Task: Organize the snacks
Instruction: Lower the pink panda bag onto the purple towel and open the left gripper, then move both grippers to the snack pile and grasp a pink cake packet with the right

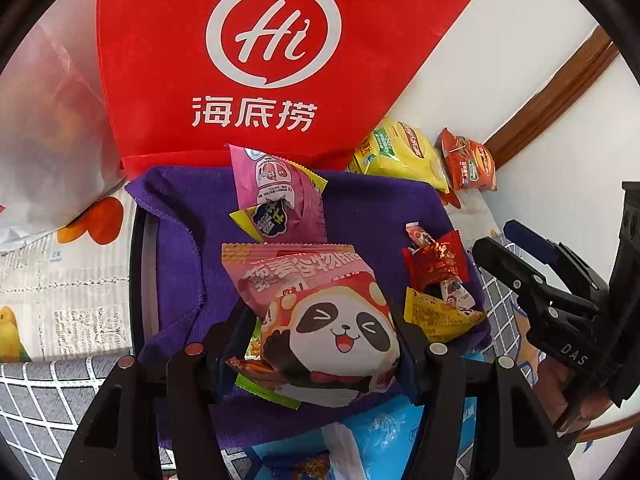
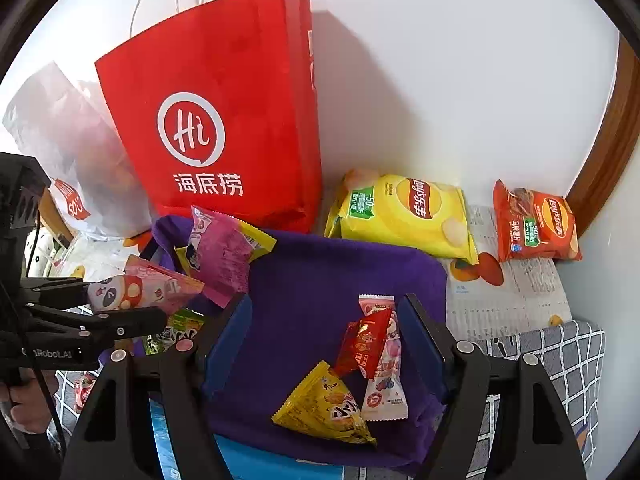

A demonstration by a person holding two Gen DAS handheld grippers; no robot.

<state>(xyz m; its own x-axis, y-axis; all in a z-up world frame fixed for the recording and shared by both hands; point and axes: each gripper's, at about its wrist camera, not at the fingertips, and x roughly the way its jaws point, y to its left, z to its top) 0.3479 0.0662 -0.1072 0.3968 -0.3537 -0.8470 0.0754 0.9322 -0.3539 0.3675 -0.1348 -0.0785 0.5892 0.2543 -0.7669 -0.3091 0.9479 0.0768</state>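
My left gripper (image 1: 324,332) is shut on a pink panda snack packet (image 1: 336,336), held above a purple cloth-lined basket (image 1: 180,240). Behind it a pink packet (image 1: 280,196) stands in the basket. From the right wrist view the left gripper (image 2: 132,300) and its panda packet (image 2: 120,290) show at the left. My right gripper (image 2: 326,328) hangs open over the cloth (image 2: 320,272). Below it lie a red candy packet (image 2: 364,340), a pink-white packet (image 2: 386,388) and a yellow triangular packet (image 2: 328,408), none of them pressed by the pads. The right gripper (image 1: 494,240) also shows at the right of the left wrist view.
A red paper bag (image 2: 224,120) and a white plastic bag (image 2: 68,140) stand against the wall behind the basket. A yellow chip bag (image 2: 404,216) and an orange-red one (image 2: 536,224) lie at the back right. A blue packet (image 1: 384,436) lies at the basket's near edge.
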